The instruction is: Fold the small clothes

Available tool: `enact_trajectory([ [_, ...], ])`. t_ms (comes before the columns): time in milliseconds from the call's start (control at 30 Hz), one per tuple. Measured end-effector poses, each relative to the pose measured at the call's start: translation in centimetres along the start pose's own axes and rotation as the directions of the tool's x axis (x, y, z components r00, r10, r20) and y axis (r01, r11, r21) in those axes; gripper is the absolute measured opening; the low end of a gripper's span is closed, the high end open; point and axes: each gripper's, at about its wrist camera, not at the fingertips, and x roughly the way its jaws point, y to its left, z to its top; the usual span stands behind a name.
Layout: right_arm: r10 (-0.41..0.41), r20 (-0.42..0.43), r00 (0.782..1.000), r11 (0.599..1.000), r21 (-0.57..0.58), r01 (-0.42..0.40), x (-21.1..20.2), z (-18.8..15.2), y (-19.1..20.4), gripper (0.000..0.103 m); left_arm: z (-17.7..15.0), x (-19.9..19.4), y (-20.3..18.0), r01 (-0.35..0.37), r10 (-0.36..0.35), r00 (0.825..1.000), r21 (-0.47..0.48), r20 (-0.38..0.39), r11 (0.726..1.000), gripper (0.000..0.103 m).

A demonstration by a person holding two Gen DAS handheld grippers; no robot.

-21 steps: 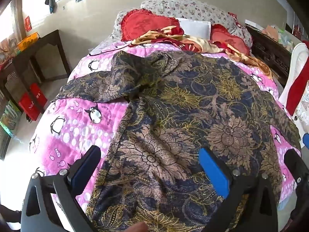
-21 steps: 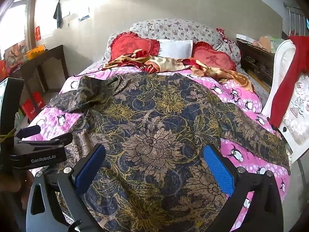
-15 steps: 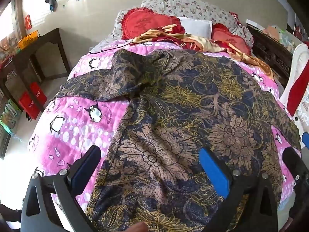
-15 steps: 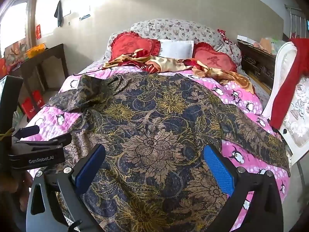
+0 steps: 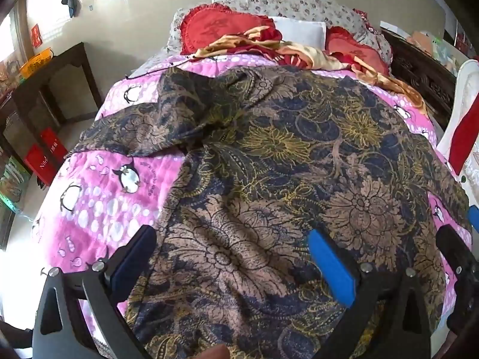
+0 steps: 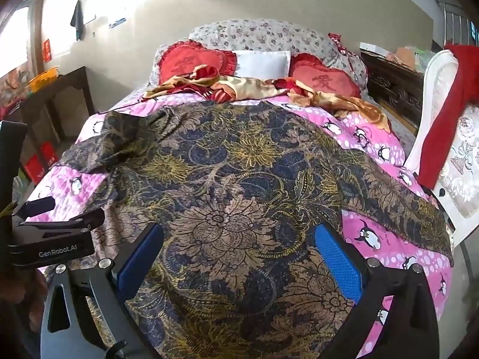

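A dark blue garment with brown and gold flowers (image 5: 284,161) (image 6: 239,179) lies spread over a pink penguin-print bedspread (image 5: 98,197) (image 6: 377,239). Its left sleeve lies rumpled across the bed toward the left edge, its right sleeve runs down to the right edge. My left gripper (image 5: 233,257) hangs open above the garment's near left part, blue pads wide apart, nothing between them. My right gripper (image 6: 239,254) is open too, above the near middle of the cloth. The left gripper's body (image 6: 51,239) shows at the right wrist view's left edge.
Red heart cushions (image 6: 191,62), a white pillow (image 6: 260,62) and a gold-and-red cloth (image 6: 239,88) lie at the head of the bed. A dark wooden table (image 5: 57,83) and red boxes (image 5: 45,155) stand left. A white chair with a red cloth (image 6: 443,113) stands right.
Both views have shifted slightly, so the garment sits a little lower in frame. The cloth itself has not moved, and both grippers stay open.
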Motion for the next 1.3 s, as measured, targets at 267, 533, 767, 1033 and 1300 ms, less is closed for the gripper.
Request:
enact_trajectory([
  [267, -0.020, -0.032, 0.999, 1.000, 0.002, 0.020, 2.4, 0.0, 0.6, 0.089, 0.5, 2.7, 0.6, 0.018, -0.018, 0.999, -0.012, -0.027, 1.000, 0.103],
  [533, -0.028, -0.025, 0.999, 1.000, 0.003, 0.028, 3.8, 0.5, 1.5, 0.088, 0.7, 4.1, 1.6, 0.021, -0.022, 0.999, -0.029, -0.041, 0.999, 0.103],
  [767, -0.027, -0.018, 0.999, 1.000, -0.001, 0.027, 3.8, 0.8, 2.2, 0.088, 0.6, 4.2, 1.9, 0.022, -0.024, 0.999, -0.034, -0.042, 0.999, 0.103],
  [1033, -0.037, -0.017, 0.999, 0.999, 0.007, 0.037, 3.1, 1.0, 2.2, 0.088, 0.3, 3.8, 1.5, 0.026, -0.027, 0.999, -0.034, -0.040, 0.999, 0.103],
  [1300, -0.037, 0.000, 0.999, 0.999, 0.028, 0.036, 2.1, 0.8, 2.1, 0.088, 0.5, 2.5, 1.4, 0.030, -0.031, 1.000, -0.046, -0.007, 0.998, 0.103],
])
